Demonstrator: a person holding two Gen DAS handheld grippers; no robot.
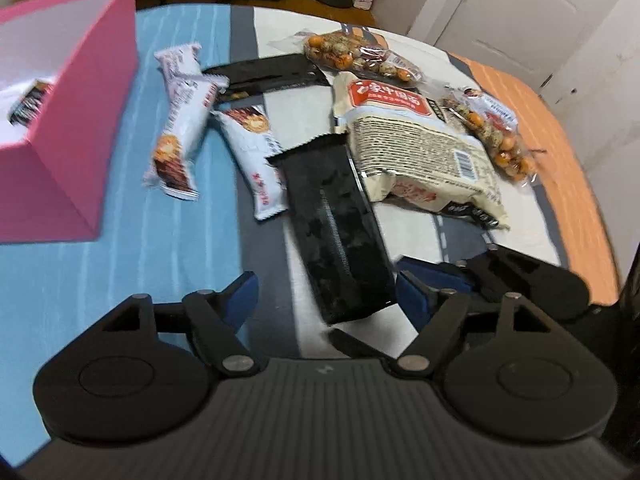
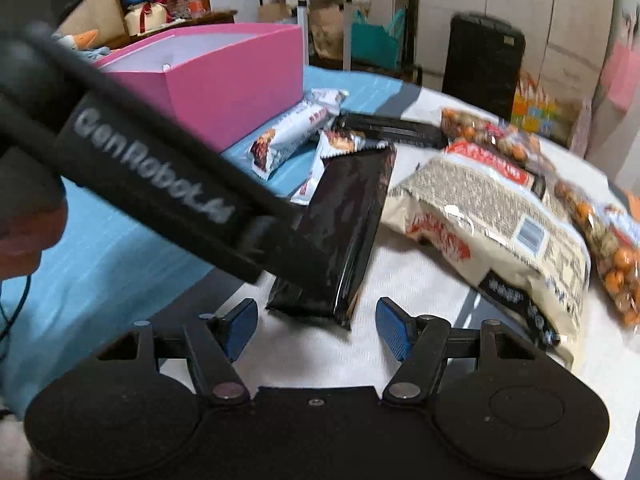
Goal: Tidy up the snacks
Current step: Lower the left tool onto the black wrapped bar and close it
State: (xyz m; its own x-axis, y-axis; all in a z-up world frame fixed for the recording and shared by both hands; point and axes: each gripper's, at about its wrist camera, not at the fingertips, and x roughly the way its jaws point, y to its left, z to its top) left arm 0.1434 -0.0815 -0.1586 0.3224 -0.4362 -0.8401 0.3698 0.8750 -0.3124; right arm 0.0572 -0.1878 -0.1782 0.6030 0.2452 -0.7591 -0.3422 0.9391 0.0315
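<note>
A long black snack pack lies on the table, also in the right wrist view. My left gripper is open with its blue pads either side of the pack's near end. My right gripper is open and empty just short of that same end. Two white snack bars, a second black pack, a beige noodle bag and two bags of coated nuts lie beyond. A pink box at the left holds one snack.
The table carries a cloth with blue, grey, white and orange bands. The left gripper's black body crosses the right wrist view. Clutter, a black case and doors stand behind the table.
</note>
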